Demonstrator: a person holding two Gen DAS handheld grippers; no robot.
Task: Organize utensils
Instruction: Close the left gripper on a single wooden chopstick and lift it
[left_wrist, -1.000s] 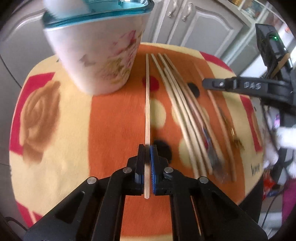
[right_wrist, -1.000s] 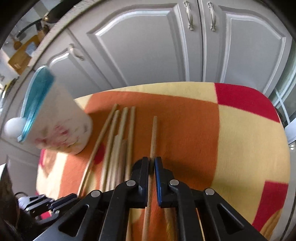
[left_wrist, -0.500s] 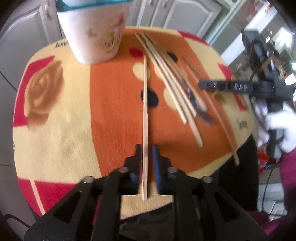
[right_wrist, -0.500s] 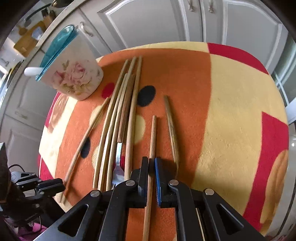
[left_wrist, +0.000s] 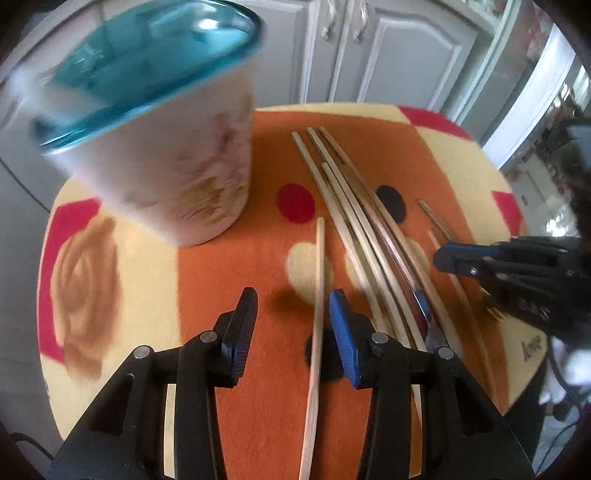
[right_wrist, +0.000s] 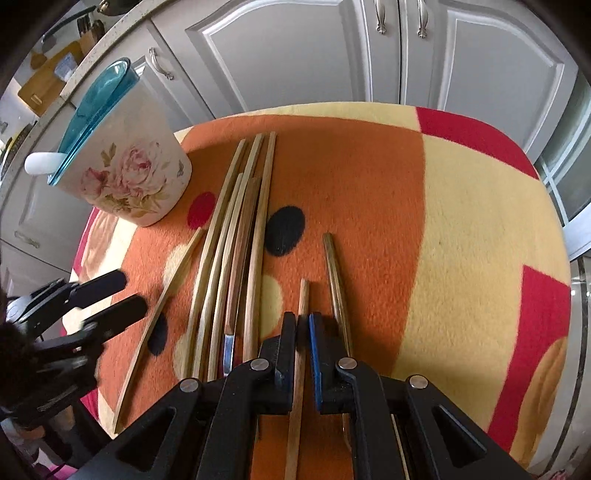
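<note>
Near the table's far left corner the floral cup (right_wrist: 129, 177) holds no chopsticks that show; sorting looks barely begun. The left claw (left_wrist: 291, 325) is opening, a loose chopstick (left_wrist: 317, 295) lying between its jaws. A bundle (right_wrist: 236, 236) lies mid-table. The right claw (right_wrist: 303, 350) is clamped on another chopstick (right_wrist: 301, 332).

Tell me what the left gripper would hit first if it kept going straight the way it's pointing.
Most likely the orange patterned cloth itself. The left gripper angles down at the table, jaws opening, with the thin wooden chopstick lying between them near the blue pad. Depth is hard to judge; that pad could brush the chopstick first.
</note>
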